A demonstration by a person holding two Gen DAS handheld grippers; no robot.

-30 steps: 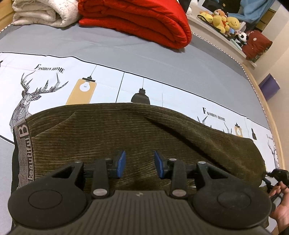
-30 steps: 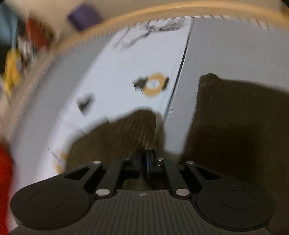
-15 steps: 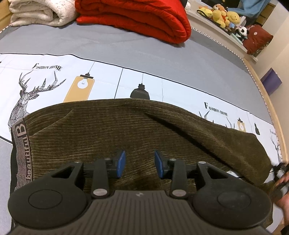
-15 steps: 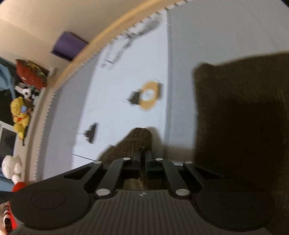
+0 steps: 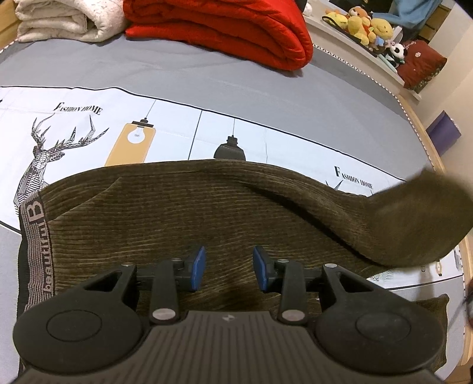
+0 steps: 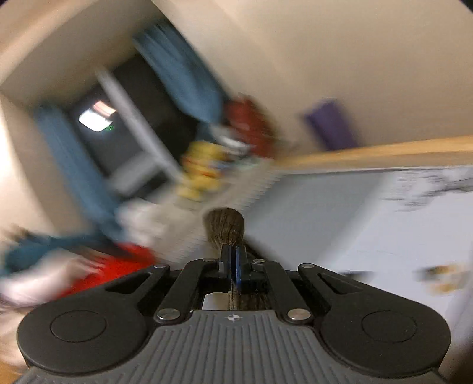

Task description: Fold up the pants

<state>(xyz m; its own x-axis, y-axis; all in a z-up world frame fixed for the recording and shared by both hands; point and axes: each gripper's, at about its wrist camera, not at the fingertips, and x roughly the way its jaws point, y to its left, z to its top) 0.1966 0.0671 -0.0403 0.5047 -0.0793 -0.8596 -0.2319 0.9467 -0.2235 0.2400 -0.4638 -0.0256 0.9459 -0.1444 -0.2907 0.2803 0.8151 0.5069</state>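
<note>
Grey bedding (image 5: 207, 76) printed with a deer and lamps covers the bed, with a red quilt (image 5: 224, 29) and a white blanket (image 5: 65, 20) folded at its far end. Olive corduroy pants (image 5: 165, 212) lie across the printed band, the waistband at the left, and the left tool (image 5: 227, 268) hangs over them with its blue pads apart and nothing between them. Right tool (image 6: 233, 260) is clamped on a pant hem, whose leg end (image 5: 422, 212) is lifted off the bed at the right.
</note>
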